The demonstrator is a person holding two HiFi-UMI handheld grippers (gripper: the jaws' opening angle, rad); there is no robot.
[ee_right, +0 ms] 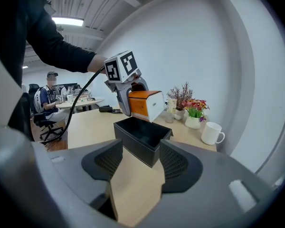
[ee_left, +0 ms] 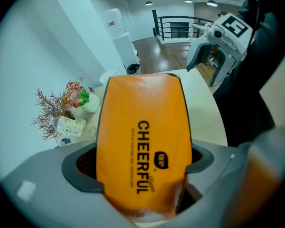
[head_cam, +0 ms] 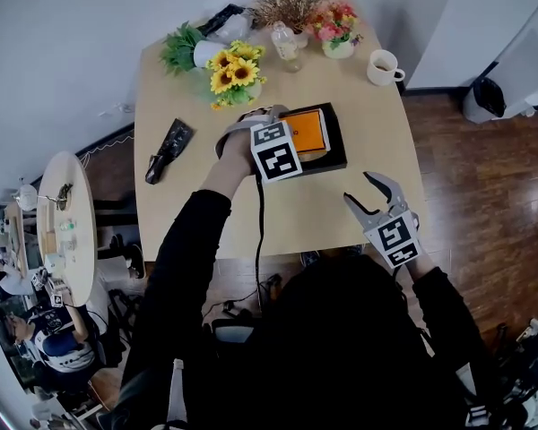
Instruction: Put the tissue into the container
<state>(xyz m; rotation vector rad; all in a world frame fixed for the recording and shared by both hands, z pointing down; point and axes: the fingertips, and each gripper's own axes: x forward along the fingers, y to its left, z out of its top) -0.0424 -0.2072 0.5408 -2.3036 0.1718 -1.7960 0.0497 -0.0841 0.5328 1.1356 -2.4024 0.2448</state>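
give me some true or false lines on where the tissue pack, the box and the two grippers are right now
1. The left gripper is shut on the orange tissue pack. True.
2. The tissue pack lies inside the black container. False: it is held in the air over the container.
3. The right gripper holds the white mug. False: its jaws stand apart with nothing between them, and the mug stands on the table, apart from it.
4. Sunflowers stand on the table. True.
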